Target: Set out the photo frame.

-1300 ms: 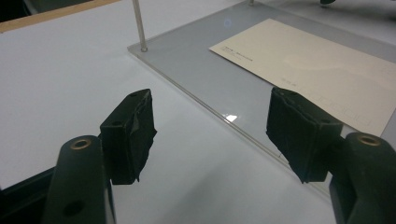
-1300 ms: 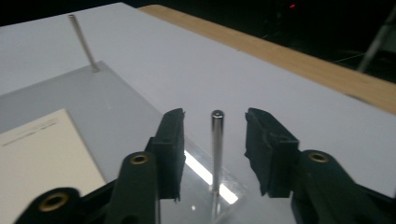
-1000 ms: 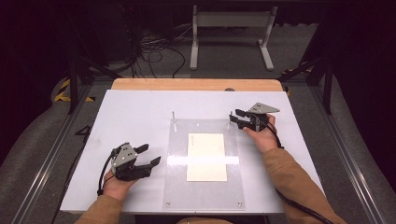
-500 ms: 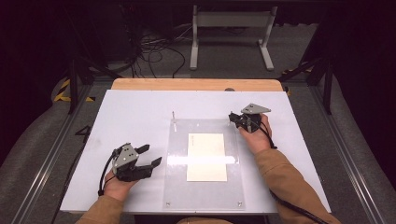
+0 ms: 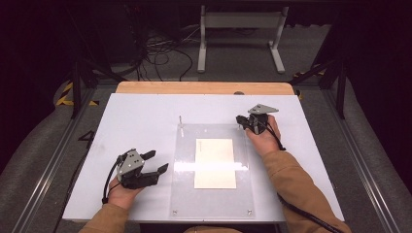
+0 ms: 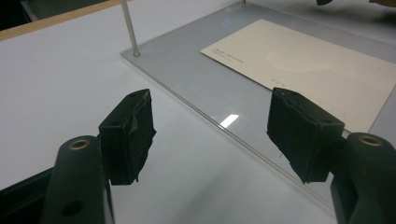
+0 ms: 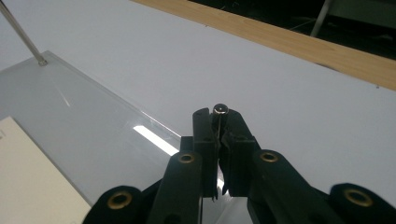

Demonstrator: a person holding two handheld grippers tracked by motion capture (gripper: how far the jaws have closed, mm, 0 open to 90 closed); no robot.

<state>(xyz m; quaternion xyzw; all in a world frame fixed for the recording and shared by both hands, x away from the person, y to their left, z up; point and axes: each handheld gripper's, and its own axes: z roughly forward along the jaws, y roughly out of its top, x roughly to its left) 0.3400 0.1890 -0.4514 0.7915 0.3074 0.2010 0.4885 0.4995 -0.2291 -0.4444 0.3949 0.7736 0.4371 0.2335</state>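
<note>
The right gripper (image 7: 218,135) has just pinched shut on the thin metal pin (image 7: 219,110) at the clear acrylic plate's (image 5: 187,194) far right corner, so yanking sideways could bend it.

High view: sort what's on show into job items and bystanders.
In use:
- clear acrylic plate
- cream paper card on it
- thin metal corner pin, clamped by right tool
- left tool, open

Lying about:
- white metal stand
- black floor cables
</note>
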